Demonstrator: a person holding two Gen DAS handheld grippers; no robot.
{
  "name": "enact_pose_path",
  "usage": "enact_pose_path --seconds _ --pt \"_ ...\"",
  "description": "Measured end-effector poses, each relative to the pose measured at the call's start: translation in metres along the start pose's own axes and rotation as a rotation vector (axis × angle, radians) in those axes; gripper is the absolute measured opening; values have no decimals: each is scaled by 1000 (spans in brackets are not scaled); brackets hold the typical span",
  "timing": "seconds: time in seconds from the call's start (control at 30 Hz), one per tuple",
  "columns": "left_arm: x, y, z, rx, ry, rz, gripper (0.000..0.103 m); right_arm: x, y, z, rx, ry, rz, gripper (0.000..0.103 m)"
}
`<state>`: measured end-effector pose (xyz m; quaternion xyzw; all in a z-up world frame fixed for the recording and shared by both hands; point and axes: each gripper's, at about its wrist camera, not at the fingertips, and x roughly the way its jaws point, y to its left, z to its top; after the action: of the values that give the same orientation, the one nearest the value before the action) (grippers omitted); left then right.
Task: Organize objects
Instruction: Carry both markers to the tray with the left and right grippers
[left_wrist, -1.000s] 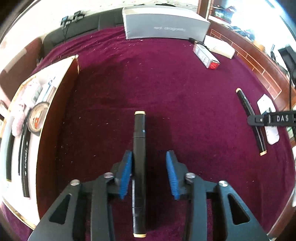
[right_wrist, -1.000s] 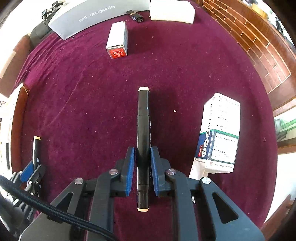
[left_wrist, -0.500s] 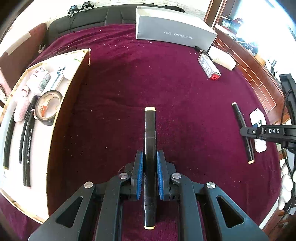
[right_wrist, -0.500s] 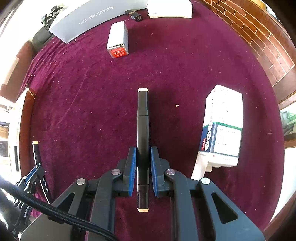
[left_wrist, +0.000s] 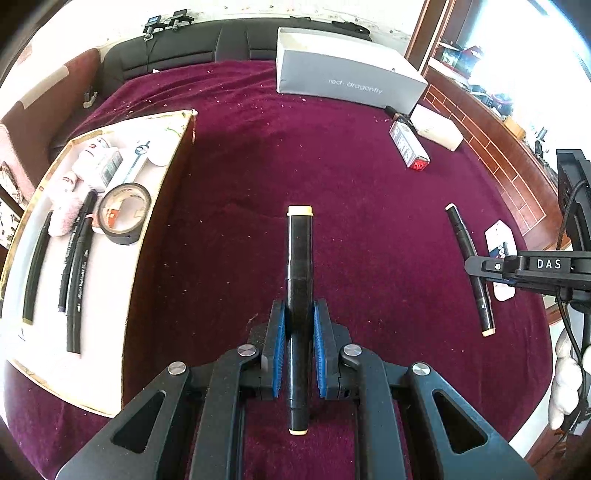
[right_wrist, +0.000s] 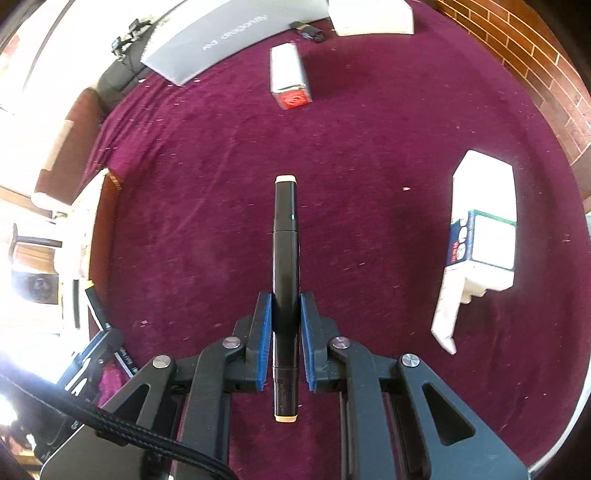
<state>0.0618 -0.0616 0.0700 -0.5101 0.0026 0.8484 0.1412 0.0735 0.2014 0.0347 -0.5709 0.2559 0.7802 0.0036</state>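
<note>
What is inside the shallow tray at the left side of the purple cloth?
Inside the tray lie a tape roll, black pens, a pink fuzzy item and small white packages. Anything beneath them is covered.

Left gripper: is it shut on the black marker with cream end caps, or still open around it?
Shut on it. The left gripper's blue pads press both sides of the black marker with cream end caps.

I read "red dragonfly" on the grey box (left_wrist: 347, 70) at the far edge of the maroon cloth (left_wrist: 332, 177), "DAS" on my right gripper (left_wrist: 484, 295) near the cloth's right edge, print on the other packages too small for me.
</note>
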Motion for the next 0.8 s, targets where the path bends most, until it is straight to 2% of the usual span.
enact_pose_path --seconds 0.47,0.8 --pt "-41 12 0 -29 -90 -25 11 -20 43 -9 -68 -38 81 13" --pt "-77 41 0 -111 -169 -79 11 -33 89 -11 -147 -67 127 13"
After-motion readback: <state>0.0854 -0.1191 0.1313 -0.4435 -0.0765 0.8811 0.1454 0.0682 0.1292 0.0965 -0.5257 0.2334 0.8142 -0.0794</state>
